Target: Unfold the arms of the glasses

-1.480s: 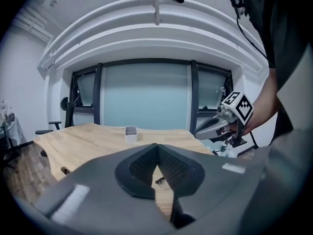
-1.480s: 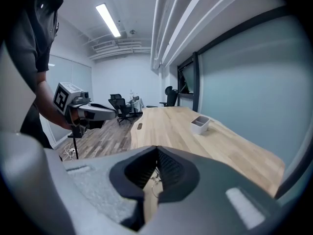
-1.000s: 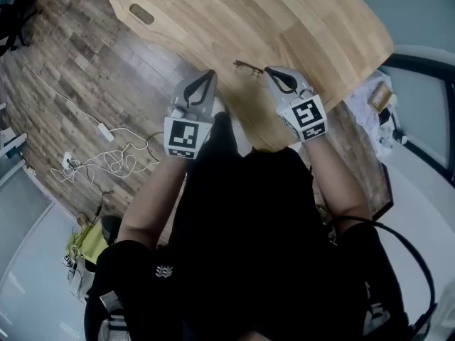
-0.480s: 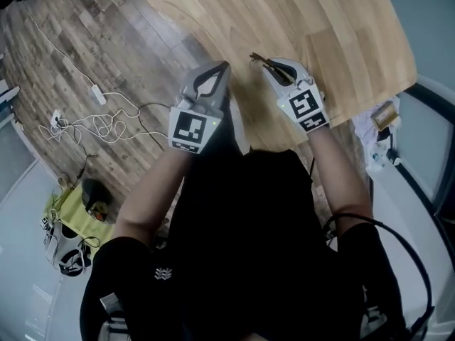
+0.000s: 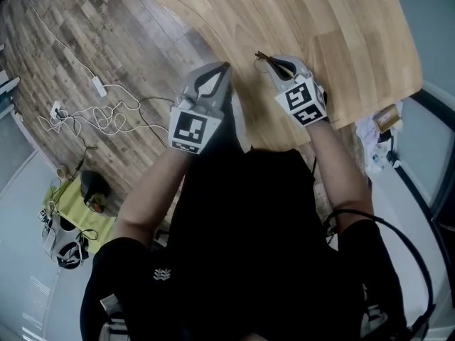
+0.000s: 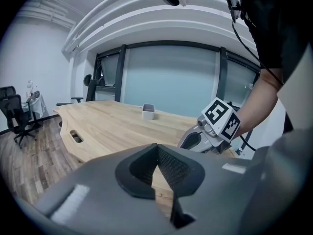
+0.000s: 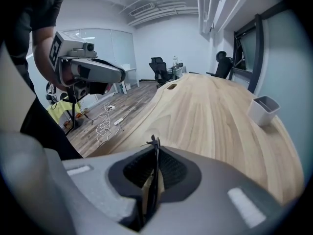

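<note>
Glasses [image 5: 264, 57] are at the tip of your right gripper [image 5: 276, 64], over the near part of the table [image 5: 341, 20], close to its edge. In the right gripper view a thin dark piece of the frame [image 7: 154, 142] stands upright between the pads and pokes out just past the tips [image 7: 155, 153]. The jaws have just been closing and now pinch that piece, with only a narrow slit left between them. Which part of the frame it is, and whether the arms are folded or not, cannot be told from here.

Your left gripper [image 5: 223, 70] is to the left of the right one, apart from it and from the glasses, at the table's edge. Its jaws are pressed together with nothing between them [image 6: 157, 150]; through the gap below the tips you see only bare wood. In that view your right gripper [image 6: 191, 139] shows ahead and to the right, marker cube [image 6: 221, 118] facing the camera.

A small grey cup [image 7: 264, 110] stands farther along the table, well away from both grippers. White cables [image 5: 106, 116] lie on the floor to your left
</note>
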A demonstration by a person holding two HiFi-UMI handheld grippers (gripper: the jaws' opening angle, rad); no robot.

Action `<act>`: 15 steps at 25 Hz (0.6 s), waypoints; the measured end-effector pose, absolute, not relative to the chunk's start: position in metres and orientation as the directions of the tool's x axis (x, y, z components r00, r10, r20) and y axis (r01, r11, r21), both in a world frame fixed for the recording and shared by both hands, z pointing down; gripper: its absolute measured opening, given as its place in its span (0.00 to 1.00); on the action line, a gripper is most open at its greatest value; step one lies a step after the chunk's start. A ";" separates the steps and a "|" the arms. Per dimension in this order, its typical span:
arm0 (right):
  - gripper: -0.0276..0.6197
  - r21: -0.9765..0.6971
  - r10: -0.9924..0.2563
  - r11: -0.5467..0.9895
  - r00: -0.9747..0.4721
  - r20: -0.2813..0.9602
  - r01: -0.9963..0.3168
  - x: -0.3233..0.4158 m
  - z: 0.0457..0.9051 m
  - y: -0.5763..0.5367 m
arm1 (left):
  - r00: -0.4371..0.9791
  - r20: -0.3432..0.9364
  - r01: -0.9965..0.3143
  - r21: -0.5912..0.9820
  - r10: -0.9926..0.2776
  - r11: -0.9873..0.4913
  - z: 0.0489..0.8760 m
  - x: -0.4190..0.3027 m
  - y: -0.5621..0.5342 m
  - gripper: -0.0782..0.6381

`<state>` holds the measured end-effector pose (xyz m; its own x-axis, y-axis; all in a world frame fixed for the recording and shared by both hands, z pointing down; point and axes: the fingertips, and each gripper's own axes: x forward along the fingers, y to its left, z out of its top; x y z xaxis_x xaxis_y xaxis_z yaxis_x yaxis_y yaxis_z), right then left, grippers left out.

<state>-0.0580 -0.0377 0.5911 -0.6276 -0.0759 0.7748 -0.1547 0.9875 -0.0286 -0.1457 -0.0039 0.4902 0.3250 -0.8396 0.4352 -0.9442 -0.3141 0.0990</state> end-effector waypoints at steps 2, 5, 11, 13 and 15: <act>0.07 -0.033 -0.072 0.988 -0.631 0.772 -0.153 -0.059 0.590 -0.036 | 0.328 0.442 -0.943 0.101 -0.835 -0.317 0.493 -0.145 -0.004 0.12; 0.07 -0.036 -0.073 0.988 -0.650 0.757 -0.152 -0.058 0.585 -0.033 | 0.336 0.452 -0.940 0.102 -0.826 -0.327 0.495 -0.142 -0.005 0.12; 0.07 -0.039 -0.091 0.987 -0.748 0.658 -0.154 -0.055 0.563 -0.027 | 0.421 0.461 -0.904 0.146 -0.781 -0.401 0.502 -0.122 -0.009 0.14; 0.07 -0.039 -0.089 0.989 -0.778 0.621 -0.144 -0.051 0.555 -0.024 | 0.472 0.464 -0.878 0.175 -0.749 -0.445 0.506 -0.108 -0.010 0.21; 0.07 -0.036 -0.089 0.990 -0.801 0.592 -0.137 -0.048 0.548 -0.021 | 0.512 0.473 -0.854 0.194 -0.717 -0.483 0.510 -0.095 -0.011 0.30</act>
